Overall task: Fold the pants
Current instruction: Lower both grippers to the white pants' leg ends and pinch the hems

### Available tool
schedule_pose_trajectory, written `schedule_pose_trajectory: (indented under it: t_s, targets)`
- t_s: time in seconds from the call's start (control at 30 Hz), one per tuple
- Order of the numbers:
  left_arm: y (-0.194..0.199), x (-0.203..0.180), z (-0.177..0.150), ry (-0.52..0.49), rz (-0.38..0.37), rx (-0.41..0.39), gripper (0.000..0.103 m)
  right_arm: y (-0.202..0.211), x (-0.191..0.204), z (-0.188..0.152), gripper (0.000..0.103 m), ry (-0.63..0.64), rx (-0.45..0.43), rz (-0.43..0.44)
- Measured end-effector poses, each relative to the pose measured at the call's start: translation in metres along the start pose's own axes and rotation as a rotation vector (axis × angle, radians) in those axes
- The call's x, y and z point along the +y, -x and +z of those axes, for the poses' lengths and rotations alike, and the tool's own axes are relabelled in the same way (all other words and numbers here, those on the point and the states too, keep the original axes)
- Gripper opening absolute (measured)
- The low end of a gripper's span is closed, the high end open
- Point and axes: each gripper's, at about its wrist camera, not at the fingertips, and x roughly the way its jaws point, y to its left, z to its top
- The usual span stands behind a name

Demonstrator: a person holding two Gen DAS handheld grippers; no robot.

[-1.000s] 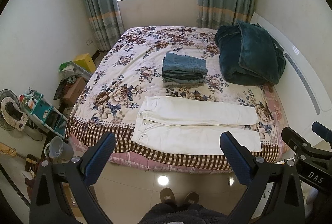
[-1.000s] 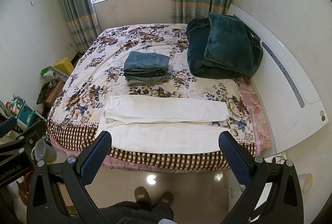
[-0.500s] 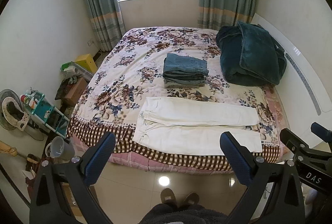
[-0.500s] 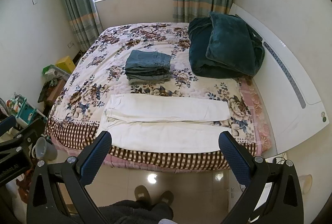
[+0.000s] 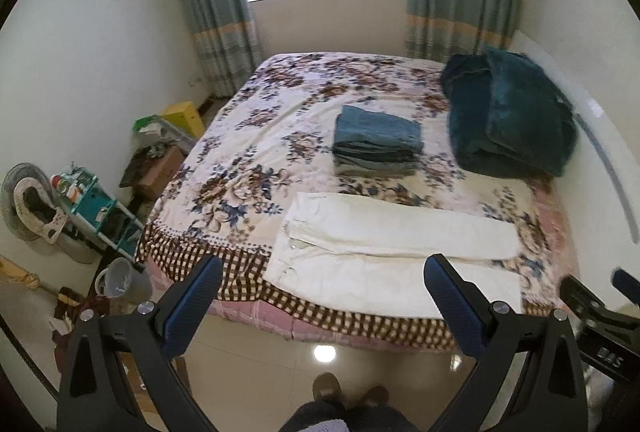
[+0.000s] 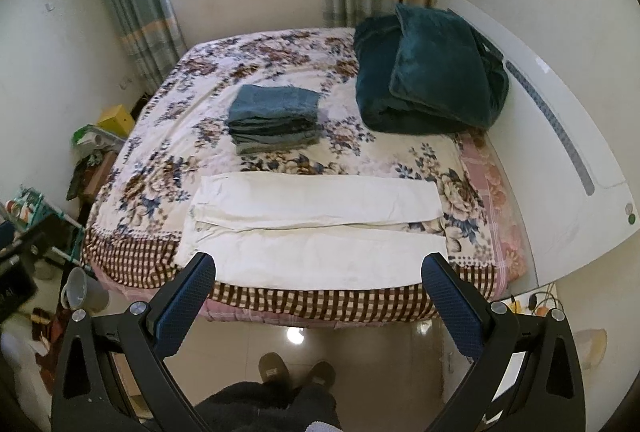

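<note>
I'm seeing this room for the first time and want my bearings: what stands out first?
White pants lie spread flat along the near edge of the floral bed. Behind them sits a stack of folded jeans, with a bundled teal blanket by the headboard. Both grippers hang open above the floor, short of the bed.

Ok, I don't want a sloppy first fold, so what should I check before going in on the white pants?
1. White pants spread flat, legs side by side: ok.
2. Waist end at the left, hems at the right, both visible: ok.
3. Left hand-held gripper open and empty: ok.
4. Right hand-held gripper open and empty: ok.
5. Both hand-held grippers within reach of the fabric: not ok; they are over the floor, short of the bed edge.
6. Folded jeans stack and green blanket clear of the pants: ok, both lie farther back.
</note>
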Motion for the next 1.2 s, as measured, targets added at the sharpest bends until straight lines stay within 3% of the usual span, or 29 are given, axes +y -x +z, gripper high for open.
schedule_pose_trajectory:
  t_s: [0.17, 0.37, 0.5, 0.73, 0.9, 1.03, 1.2]
  targets:
    - [-0.081, -0.019, 0.020, 0.004, 0.068, 0.066, 0.103, -0.080, -0.027, 0.023, 0.103, -0.048, 0.054, -0.010]
    - [-0.193, -0.053, 0.033, -0.050, 0.126, 0.166, 0.103, -0.210, -0.047, 0.057, 0.103, -0.095, 0.143, -0.077]
    - [-0.286, -0.075, 0.052, -0.058, 0.133, 0.257, 0.103, -0.320, -0.067, 0.080, 0.103, -0.205, 0.246, -0.077]
    - [-0.489, -0.101, 0.080, 0.009, 0.136, 0.487, 0.103, -0.536, -0.108, 0.112, 0.103, -0.437, 0.451, -0.094]
    - [-0.601, -0.114, 0.080, 0.111, 0.124, 0.635, 0.103, -0.675, -0.147, 0.126, 0.103, -0.609, 0.556, -0.116]
    - [-0.693, -0.139, 0.070, 0.143, 0.141, 0.750, 0.103, -0.742, -0.172, 0.123, 0.103, -0.714, 0.614, -0.157]
    - [-0.768, -0.158, 0.046, 0.176, 0.183, 0.883, 0.103, -0.821, -0.200, 0.123, 0.103, -0.819, 0.669, -0.226]
